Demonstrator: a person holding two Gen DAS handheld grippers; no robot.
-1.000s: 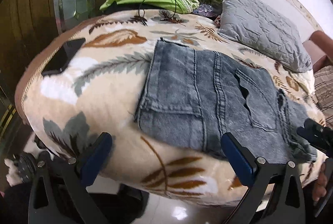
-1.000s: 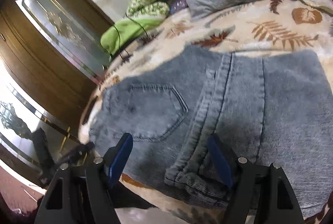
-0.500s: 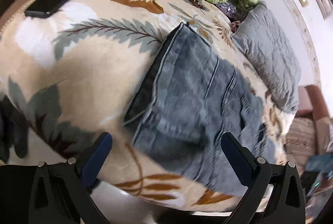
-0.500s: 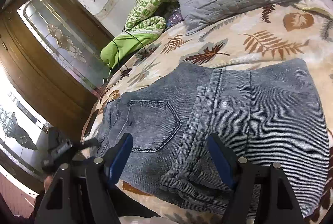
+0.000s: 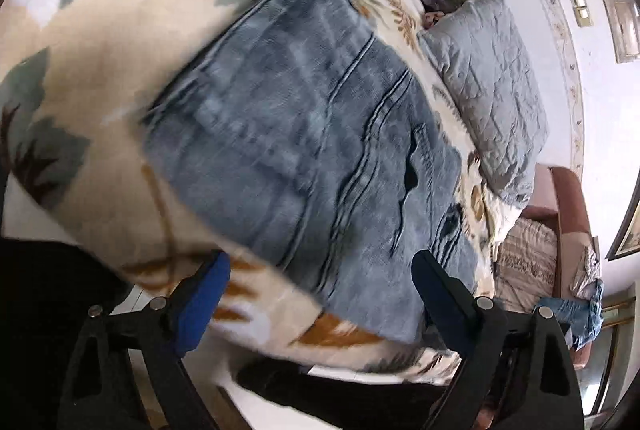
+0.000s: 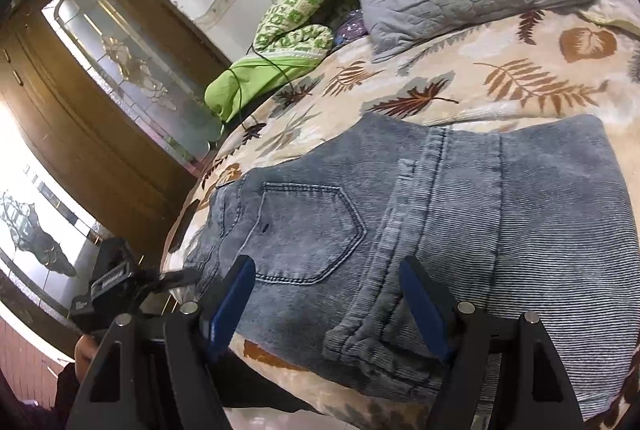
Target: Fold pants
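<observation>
Right wrist view: folded, faded blue denim pants (image 6: 460, 230) flat ahead of wide-open, empty jaws; left jaws likewise, probably poised to grip.

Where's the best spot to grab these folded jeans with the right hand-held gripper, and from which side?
Probably the thick rolled hem stack of the jeans, at the near edge of the bed. It bulges up in layers there, directly ahead of the open right hand-held gripper, so come in from the near side, low and level, with one finger sliding under.
</observation>
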